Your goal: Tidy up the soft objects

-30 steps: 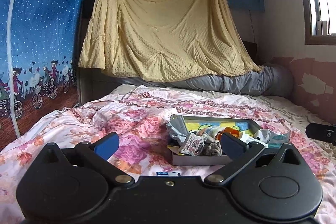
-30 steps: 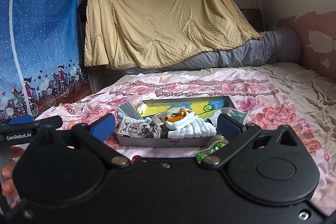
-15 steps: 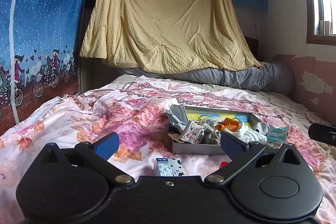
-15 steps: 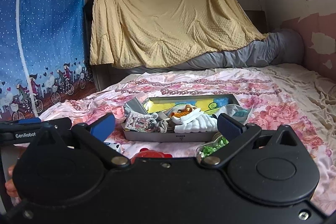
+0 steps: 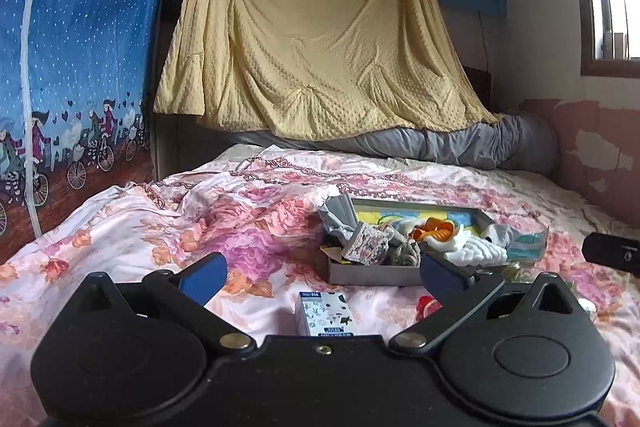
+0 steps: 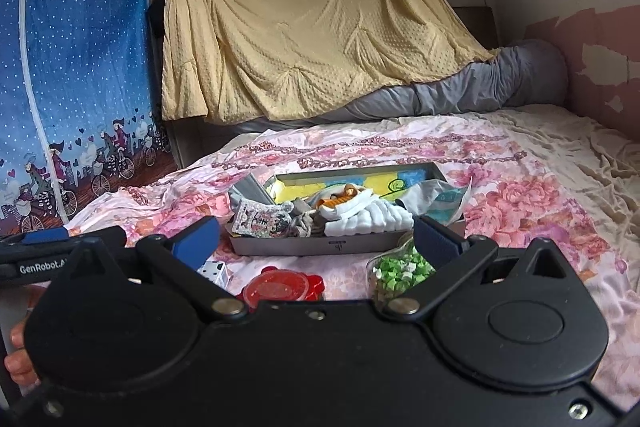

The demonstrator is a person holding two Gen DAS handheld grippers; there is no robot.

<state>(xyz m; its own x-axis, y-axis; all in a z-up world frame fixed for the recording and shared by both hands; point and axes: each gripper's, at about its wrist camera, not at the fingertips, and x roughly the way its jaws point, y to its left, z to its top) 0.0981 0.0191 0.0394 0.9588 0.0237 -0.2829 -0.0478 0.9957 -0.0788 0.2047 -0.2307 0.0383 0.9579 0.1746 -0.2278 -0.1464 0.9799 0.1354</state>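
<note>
A shallow grey box [image 5: 372, 273] [image 6: 316, 247] lies on the floral bedspread and holds soft items: a white ribbed cloth [image 6: 368, 219] [image 5: 476, 251], an orange and white piece [image 6: 340, 197] [image 5: 434, 229], a patterned pouch [image 6: 262, 221] [image 5: 368, 247], grey socks [image 6: 304, 223]. My left gripper [image 5: 320, 273] is open and empty, short of the box. My right gripper [image 6: 316, 239] is open and empty, also short of the box. The right gripper's edge shows in the left wrist view [image 5: 612, 257]; the left gripper's side shows in the right wrist view [image 6: 60, 251].
A small printed carton [image 5: 325, 315] [image 6: 214, 271], a red lidded container [image 6: 280, 285] [image 5: 428, 305] and a clear jar of green bits [image 6: 400, 269] lie in front of the box. A yellow blanket [image 5: 320, 55] hangs behind a grey bolster [image 5: 460, 143]. A blue wardrobe [image 5: 72, 67] stands at left.
Both grippers have drawn back and risen from the box. The carton, red container and green jar have come into view in front of it. Both stayed open.
</note>
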